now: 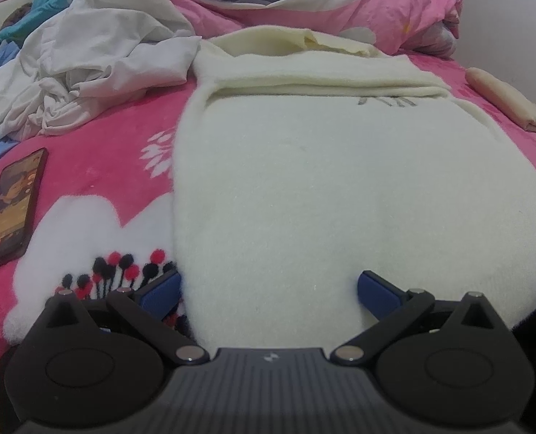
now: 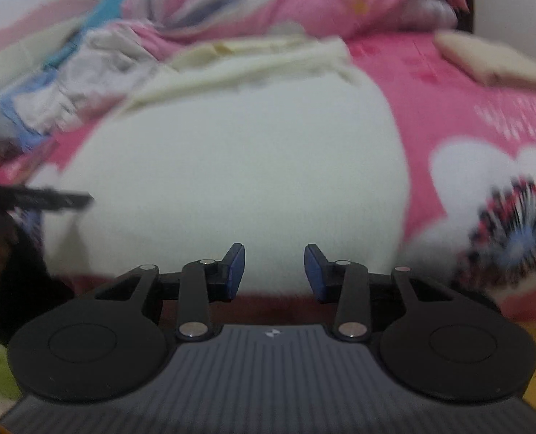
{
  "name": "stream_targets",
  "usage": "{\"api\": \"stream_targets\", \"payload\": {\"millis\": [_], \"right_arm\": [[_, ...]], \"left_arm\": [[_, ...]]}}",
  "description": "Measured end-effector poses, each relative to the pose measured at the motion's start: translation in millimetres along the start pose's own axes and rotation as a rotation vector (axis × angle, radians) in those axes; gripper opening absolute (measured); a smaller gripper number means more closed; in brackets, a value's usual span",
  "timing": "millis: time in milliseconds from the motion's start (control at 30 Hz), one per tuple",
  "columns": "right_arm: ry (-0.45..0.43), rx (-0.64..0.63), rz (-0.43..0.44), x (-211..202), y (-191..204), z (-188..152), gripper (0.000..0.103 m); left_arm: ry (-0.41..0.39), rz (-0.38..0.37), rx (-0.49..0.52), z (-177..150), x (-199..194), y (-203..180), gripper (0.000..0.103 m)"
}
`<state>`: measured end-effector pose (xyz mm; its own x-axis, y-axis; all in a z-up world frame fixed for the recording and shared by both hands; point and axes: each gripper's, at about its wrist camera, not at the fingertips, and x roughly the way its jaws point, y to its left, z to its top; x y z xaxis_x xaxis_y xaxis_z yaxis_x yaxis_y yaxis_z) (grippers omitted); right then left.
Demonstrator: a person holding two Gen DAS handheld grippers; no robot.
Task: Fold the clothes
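Observation:
A cream fleece garment [image 1: 304, 181] lies spread flat on the pink flowered bed cover [image 1: 97, 166], with its far part folded into layers. My left gripper [image 1: 269, 289] stands wide open at the near hem. One blue pad sits just off the garment's left edge and the other rests on the fleece. In the blurred right wrist view the same garment [image 2: 231, 166] fills the middle. My right gripper [image 2: 275, 269] hovers at its near edge, jaws partly open, with nothing between the pads.
A crumpled pile of white clothes [image 1: 97, 58] lies at the far left. A phone [image 1: 11, 202] with a lit screen rests on the cover at the left. A folded beige cloth [image 1: 510, 97] sits far right, and a pink quilt [image 1: 394, 7] is bunched behind.

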<state>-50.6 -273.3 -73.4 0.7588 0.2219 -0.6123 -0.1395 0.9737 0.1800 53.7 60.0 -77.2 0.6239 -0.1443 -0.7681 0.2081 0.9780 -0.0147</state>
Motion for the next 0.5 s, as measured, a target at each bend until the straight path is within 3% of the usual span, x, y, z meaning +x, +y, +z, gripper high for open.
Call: {"api": "stream_targets", "payload": {"millis": [167, 500], "right_arm": [[-0.035, -0.054, 0.071, 18, 22, 14, 0.036], [-0.017, -0.047, 0.037, 54, 31, 10, 0.042]], "left_arm": [[0.032, 0.035, -0.027, 3, -1, -3, 0.103], [0.067, 0.095, -0.046, 7, -1, -12, 0.103]]}}
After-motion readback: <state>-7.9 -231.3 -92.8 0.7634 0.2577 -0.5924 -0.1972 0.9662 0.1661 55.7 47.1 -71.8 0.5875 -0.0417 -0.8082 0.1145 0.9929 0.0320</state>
